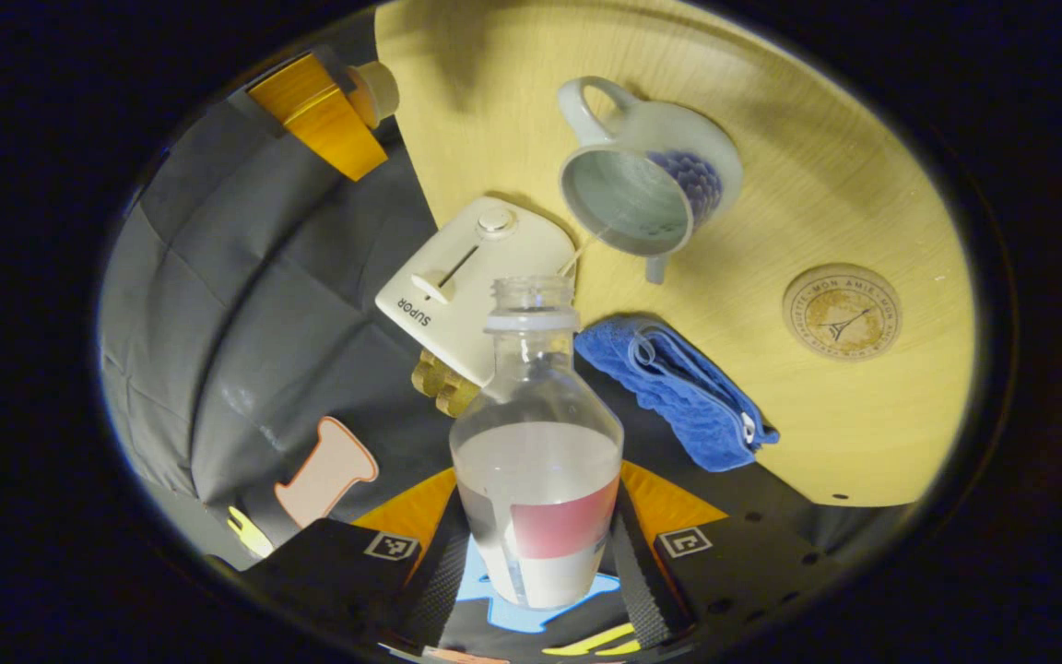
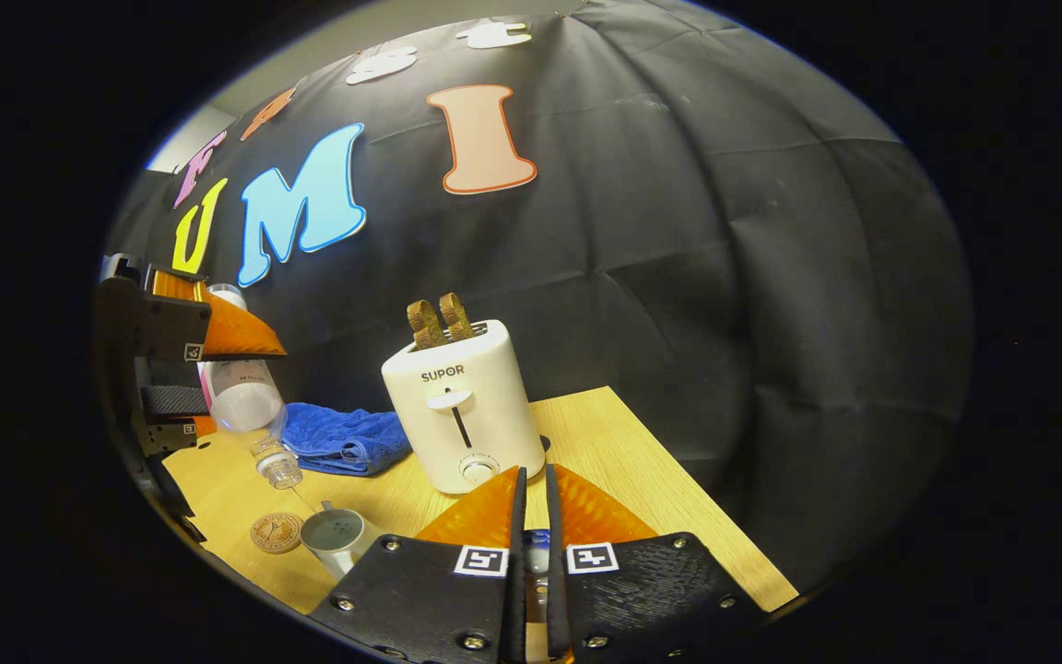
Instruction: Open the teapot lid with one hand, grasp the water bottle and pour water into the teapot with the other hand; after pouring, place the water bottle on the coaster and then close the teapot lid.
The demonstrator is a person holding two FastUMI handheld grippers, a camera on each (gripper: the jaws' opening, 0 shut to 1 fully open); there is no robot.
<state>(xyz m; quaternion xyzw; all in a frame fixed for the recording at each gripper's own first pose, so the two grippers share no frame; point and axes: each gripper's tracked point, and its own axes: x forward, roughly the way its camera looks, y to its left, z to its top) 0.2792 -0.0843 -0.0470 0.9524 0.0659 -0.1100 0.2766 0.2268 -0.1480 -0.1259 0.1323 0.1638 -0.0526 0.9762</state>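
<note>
clear plastic water bottle [image 1: 536,443] sits pinched in my left tool [image 1: 538,553], both fingers pressing its lower body across the label. left gripper view: bottle is tipped, neck pointing ahead and down toward the open teapot [image 1: 646,180] on the wooden worktop [image 1: 826,184]. a thin stream seems to run from the bottle mouth to the pot's rim, hard to be sure. long axis of the bottle lines up a bit short of the pot opening. coaster [image 1: 842,311] lies to the right of the pot, well apart from the bottle, blue cloth [image 1: 678,387] between. toaster [image 1: 471,281] just behind the bottle neck. bottle still about half full, so i judge pouring is mid-way.

right gripper view: my right tool [image 2: 531,553] has its fingers pressed nearly together on something small, i guess the lid, mostly hidden so i can't confirm. teapot [image 2: 336,535] low left, lid off, left tool [image 2: 181,369] tilting the bottle [image 2: 245,397] above it. coaster [image 2: 276,532] just beside the pot. left hand is nearer the coaster.
</note>
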